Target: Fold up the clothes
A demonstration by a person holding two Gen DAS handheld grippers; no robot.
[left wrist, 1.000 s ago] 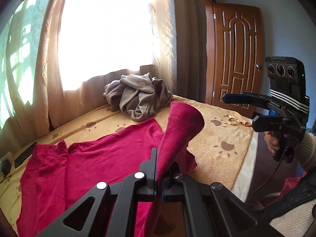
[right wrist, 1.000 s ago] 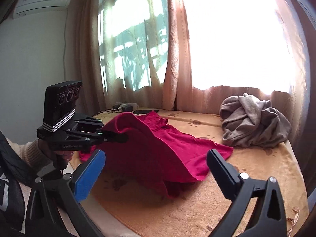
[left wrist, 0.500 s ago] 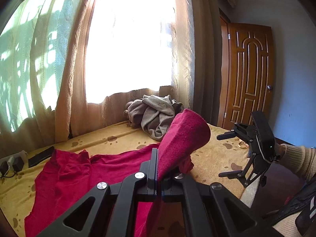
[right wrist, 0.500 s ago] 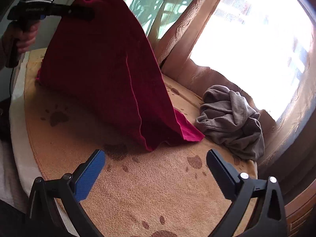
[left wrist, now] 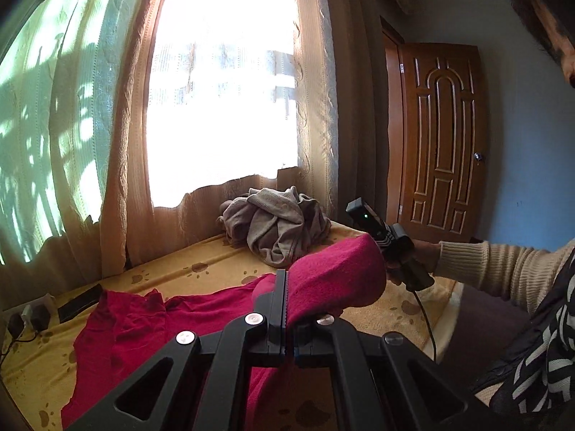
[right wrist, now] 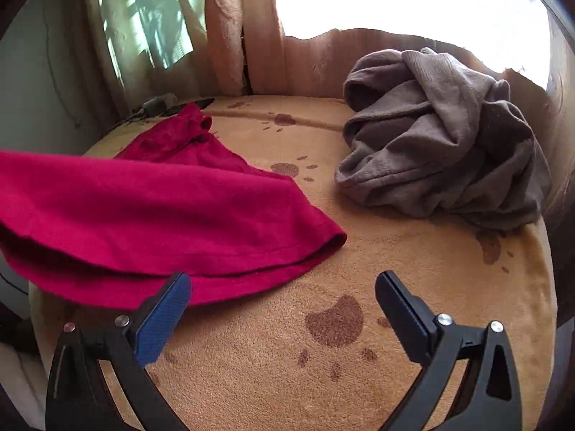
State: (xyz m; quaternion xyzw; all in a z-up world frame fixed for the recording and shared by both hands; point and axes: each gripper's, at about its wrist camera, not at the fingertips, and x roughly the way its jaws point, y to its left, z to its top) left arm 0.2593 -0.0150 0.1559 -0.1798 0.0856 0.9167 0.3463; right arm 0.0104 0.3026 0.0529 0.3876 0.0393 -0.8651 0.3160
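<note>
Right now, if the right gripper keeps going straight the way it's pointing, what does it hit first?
Most likely the tan paw-print blanket: the open right gripper points down at bare cloth, with the red garment's hem just left of its line. Depth is uncertain.

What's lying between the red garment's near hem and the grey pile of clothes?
Nothing but bare blanket with brown paw prints. The right wrist view shows the red garment and the grey pile apart, with no item in the gap.

Left tool (left wrist: 285, 287) clamped tight and angled slightly downward; right tool (right wrist: 282, 294) spread wide, pitched down.
</note>
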